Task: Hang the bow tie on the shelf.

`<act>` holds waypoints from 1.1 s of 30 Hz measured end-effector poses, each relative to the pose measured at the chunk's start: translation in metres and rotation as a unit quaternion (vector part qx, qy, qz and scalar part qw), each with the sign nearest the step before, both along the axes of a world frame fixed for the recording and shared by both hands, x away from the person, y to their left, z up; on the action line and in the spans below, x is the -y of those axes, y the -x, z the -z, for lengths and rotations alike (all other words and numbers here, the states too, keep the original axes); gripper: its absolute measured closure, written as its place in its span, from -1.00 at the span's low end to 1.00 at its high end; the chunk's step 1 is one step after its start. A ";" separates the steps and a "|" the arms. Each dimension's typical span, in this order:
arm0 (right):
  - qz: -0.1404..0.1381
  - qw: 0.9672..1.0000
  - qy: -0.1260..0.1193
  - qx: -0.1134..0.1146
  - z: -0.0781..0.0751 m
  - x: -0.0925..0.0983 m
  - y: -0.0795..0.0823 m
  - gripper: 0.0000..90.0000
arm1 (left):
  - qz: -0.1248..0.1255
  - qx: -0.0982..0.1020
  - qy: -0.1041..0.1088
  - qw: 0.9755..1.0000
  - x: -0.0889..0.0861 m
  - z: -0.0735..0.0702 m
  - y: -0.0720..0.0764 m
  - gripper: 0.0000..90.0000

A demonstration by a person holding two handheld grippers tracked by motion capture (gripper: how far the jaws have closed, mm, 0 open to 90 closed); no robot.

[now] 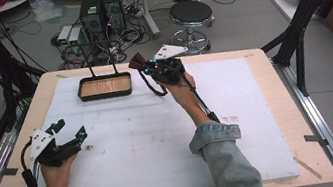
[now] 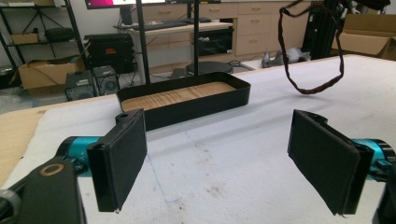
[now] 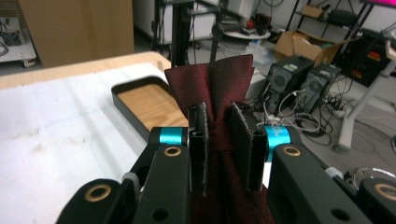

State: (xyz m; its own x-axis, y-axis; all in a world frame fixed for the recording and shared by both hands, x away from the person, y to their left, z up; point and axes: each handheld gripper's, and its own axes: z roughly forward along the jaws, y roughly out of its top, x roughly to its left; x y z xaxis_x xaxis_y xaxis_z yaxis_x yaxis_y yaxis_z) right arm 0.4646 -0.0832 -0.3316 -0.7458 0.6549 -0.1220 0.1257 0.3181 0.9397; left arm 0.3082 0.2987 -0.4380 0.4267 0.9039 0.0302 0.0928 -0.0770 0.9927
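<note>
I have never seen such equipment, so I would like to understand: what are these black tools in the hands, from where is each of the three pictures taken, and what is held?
A person sits at a table covered by a white mat and holds a hand-operated gripper in each hand. Each tool has two black jaws and carries its own small camera.

The high view looks down from above the person. The two gripper views look along each tool's own jaws.

The right gripper is shut on a dark red bow tie, pinched at its middle and lifted above the mat. Its strap hangs in a loop below, as the left gripper view shows.

The left gripper is open, holds nothing and sits low over the mat at the person's left.

On the mat's far side stands a black tray with a wooden bottom. Nothing lies in it.
</note>
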 end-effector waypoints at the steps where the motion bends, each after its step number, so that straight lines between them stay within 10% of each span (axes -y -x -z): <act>1: -0.002 1.000 -0.004 0.002 -0.002 -0.001 -0.001 0.72 | 0.000 0.000 0.000 1.000 0.000 0.000 0.000 -0.56; 33: -0.076 0.996 -0.052 0.011 -0.023 -0.032 -0.020 0.72 | -0.001 0.000 0.000 1.000 0.000 0.000 0.000 -0.56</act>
State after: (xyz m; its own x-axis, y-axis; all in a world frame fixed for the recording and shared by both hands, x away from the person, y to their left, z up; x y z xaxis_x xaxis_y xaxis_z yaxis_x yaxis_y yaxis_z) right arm 0.4848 -0.0514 -0.3089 -0.8346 0.5455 -0.0772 0.0620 0.2321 0.9707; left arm 0.3086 0.2984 -0.4381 0.4249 0.9047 0.0306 0.0921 -0.0768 0.9928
